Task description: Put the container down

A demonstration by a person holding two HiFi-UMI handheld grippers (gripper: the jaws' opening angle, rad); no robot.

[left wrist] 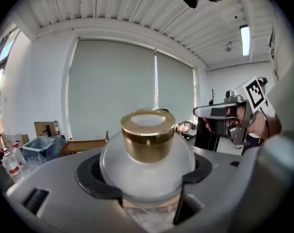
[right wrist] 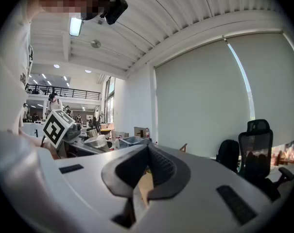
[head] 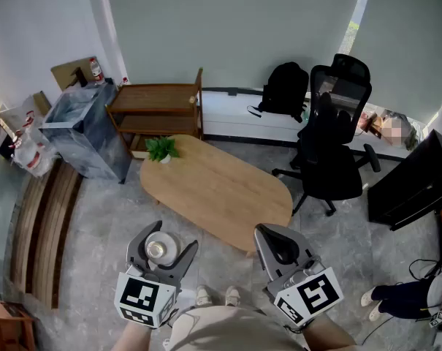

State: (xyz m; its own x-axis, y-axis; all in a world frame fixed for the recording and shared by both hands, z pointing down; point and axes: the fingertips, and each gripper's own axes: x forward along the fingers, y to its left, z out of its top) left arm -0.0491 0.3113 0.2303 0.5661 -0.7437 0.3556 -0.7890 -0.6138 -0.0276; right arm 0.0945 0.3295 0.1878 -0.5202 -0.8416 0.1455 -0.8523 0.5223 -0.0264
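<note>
A round frosted-glass container (left wrist: 147,164) with a gold cap (left wrist: 147,135) sits upright between the jaws of my left gripper (left wrist: 146,176), which is shut on its body. In the head view the container (head: 161,249) shows in the left gripper (head: 162,253), held in the air in front of the person and short of the oval wooden table (head: 235,203). My right gripper (head: 277,248) is held beside it, shut with nothing between its pads (right wrist: 159,171). The left gripper (right wrist: 71,130) with the container (right wrist: 95,140) also shows in the right gripper view.
A small green plant (head: 162,149) stands at the table's far left end. A black office chair (head: 334,152) is to the table's right, a wooden shelf (head: 156,108) and a lined bin (head: 85,130) behind it. A bench (head: 45,225) runs along the left.
</note>
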